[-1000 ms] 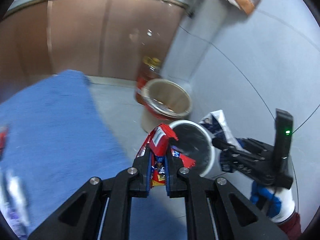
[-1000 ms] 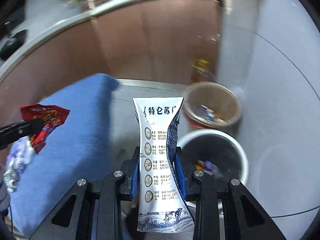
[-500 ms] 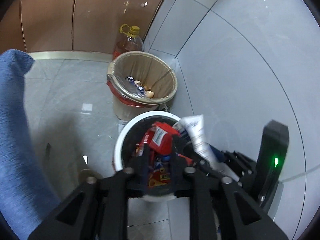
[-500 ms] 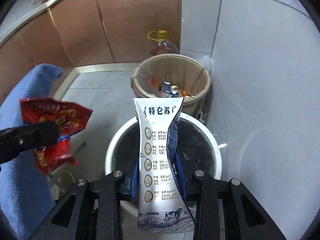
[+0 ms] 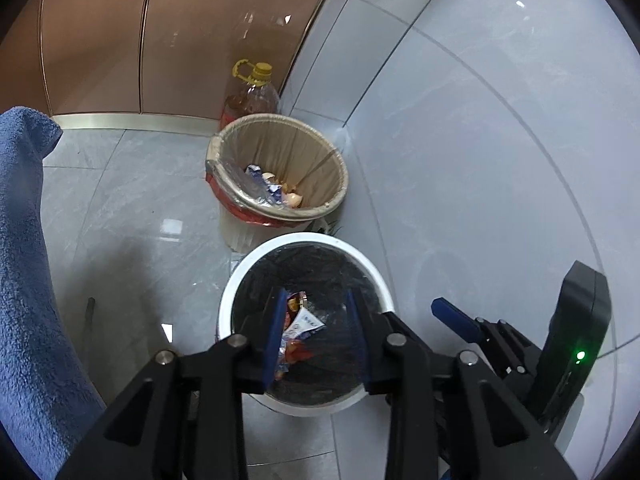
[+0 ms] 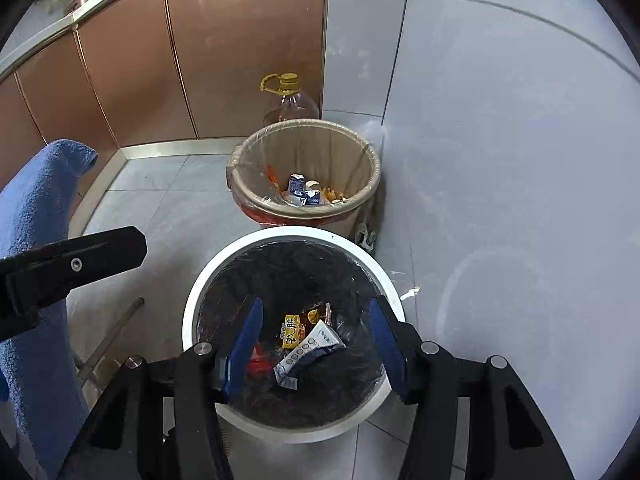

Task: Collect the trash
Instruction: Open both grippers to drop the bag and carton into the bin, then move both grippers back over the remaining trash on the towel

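Observation:
A white bin with a black liner [image 5: 236, 280] [image 6: 192, 300] stands on the floor below both grippers. Inside it lie the white milk carton [image 6: 308, 350] [image 5: 306, 322], the red snack wrapper [image 6: 256, 360] and a yellow wrapper [image 6: 291, 330]. My left gripper [image 5: 316, 332] is open and empty above the bin. My right gripper [image 6: 316, 344] is open and empty above the bin too. The left gripper's finger shows at the left of the right wrist view [image 6: 80, 260].
A second bin with a beige liner [image 5: 276, 172] [image 6: 304, 168], holding scraps, stands behind the white one. An oil bottle [image 5: 252, 96] [image 6: 290, 100] sits in the corner. A blue towel [image 5: 24, 280] [image 6: 36, 240] hangs at left. White tiled wall at right, brown cabinets behind.
Both grippers moved over the white bin and opened. The red wrapper and the milk carton dropped into the bin.

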`<state>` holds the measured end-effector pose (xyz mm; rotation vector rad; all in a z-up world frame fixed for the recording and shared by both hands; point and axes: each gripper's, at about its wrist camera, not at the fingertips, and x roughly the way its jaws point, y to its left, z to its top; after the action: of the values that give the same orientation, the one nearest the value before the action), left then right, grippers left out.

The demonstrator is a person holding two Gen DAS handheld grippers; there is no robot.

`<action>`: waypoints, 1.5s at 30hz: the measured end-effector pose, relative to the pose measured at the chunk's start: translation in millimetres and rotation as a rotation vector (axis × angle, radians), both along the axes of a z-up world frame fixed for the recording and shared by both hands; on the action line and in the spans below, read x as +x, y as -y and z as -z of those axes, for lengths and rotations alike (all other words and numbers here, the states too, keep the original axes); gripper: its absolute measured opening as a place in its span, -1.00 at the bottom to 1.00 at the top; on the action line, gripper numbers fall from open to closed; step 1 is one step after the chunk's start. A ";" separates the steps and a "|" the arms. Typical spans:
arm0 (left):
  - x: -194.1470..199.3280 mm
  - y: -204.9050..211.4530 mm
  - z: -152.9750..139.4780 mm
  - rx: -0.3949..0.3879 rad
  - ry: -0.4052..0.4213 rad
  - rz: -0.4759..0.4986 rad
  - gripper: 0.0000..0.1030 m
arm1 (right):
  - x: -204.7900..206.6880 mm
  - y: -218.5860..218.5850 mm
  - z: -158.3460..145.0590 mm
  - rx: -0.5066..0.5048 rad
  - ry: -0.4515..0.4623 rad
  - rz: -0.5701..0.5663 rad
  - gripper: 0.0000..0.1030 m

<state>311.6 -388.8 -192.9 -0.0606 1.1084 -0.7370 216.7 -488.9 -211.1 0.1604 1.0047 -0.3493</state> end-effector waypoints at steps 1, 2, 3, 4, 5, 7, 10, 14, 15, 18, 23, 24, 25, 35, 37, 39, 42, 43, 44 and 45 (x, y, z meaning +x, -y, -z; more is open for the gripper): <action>-1.6 -1.0 -2.7 -0.004 0.002 0.003 -0.43 | -2.4 -1.7 -3.6 -0.011 0.003 0.004 0.06; -3.4 -3.0 -5.6 -0.008 0.007 0.004 -0.43 | -5.0 -3.1 -6.7 -0.017 0.008 0.007 0.08; -6.4 -6.3 -10.5 -0.020 0.012 0.009 -0.42 | -7.1 -4.6 -10.5 -0.022 0.014 0.009 0.08; -7.9 -7.8 -13.1 -0.025 0.013 0.010 -0.42 | -9.5 -6.0 -14.6 -0.027 0.020 0.010 0.09; -10.7 -11.8 -17.4 -0.028 0.021 0.006 -0.42 | -11.7 -8.1 -18.7 -0.029 0.025 0.009 0.10; -17.3 -19.8 -26.8 -0.030 0.042 0.000 -0.42 | -16.0 -13.6 -26.0 -0.034 0.036 0.006 0.10; -32.2 -39.7 -45.8 -0.024 0.109 -0.022 -0.42 | -25.9 -26.3 -41.7 -0.034 0.068 -0.007 0.10; -57.0 -77.4 -73.9 0.011 0.242 -0.084 -0.42 | -41.7 -47.3 -63.1 -0.021 0.121 -0.035 0.10; -63.1 -86.3 -79.8 0.020 0.271 -0.098 -0.42 | -44.0 -50.8 -66.6 -0.017 0.132 -0.042 0.10; -85.1 -119.6 -98.1 0.053 0.355 -0.152 -0.42 | -57.0 -72.8 -83.5 -0.009 0.176 -0.075 0.10; -118.1 -160.9 -119.4 0.091 0.452 -0.204 -0.42 | -75.0 -106.4 -107.1 -0.001 0.235 -0.136 0.10; -127.6 -171.4 -124.5 0.097 0.473 -0.216 -0.42 | -78.7 -113.6 -111.9 -0.002 0.245 -0.151 0.10; -132.4 -179.3 -127.5 0.099 0.485 -0.224 -0.42 | -82.4 -120.8 -116.8 -0.004 0.255 -0.165 0.10; -184.5 -247.6 -145.8 0.133 0.579 -0.313 -0.42 | -108.2 -179.9 -149.7 0.003 0.326 -0.294 0.14; -191.7 -259.7 -148.4 0.134 0.591 -0.329 -0.42 | -111.4 -189.0 -154.5 0.008 0.336 -0.314 0.14; -199.2 -271.0 -150.4 0.137 0.602 -0.339 -0.42 | -112.5 -198.0 -157.4 0.010 0.340 -0.332 0.15; -205.3 -286.2 -152.4 0.142 0.617 -0.356 -0.41 | -113.0 -209.6 -160.5 0.011 0.343 -0.356 0.15; -205.9 -290.2 -152.8 0.142 0.618 -0.362 -0.41 | -112.0 -215.5 -162.0 0.011 0.344 -0.367 0.15; -205.9 -293.1 -153.0 0.142 0.619 -0.368 -0.41 | -111.1 -219.8 -163.4 0.009 0.344 -0.375 0.15; -206.9 -300.2 -153.0 0.142 0.621 -0.377 -0.34 | -112.4 -222.7 -164.2 0.007 0.345 -0.381 0.15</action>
<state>104.7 -88.6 -40.0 0.0760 0.5263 -0.2980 104.2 -266.2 -46.9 0.0309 0.6754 0.0315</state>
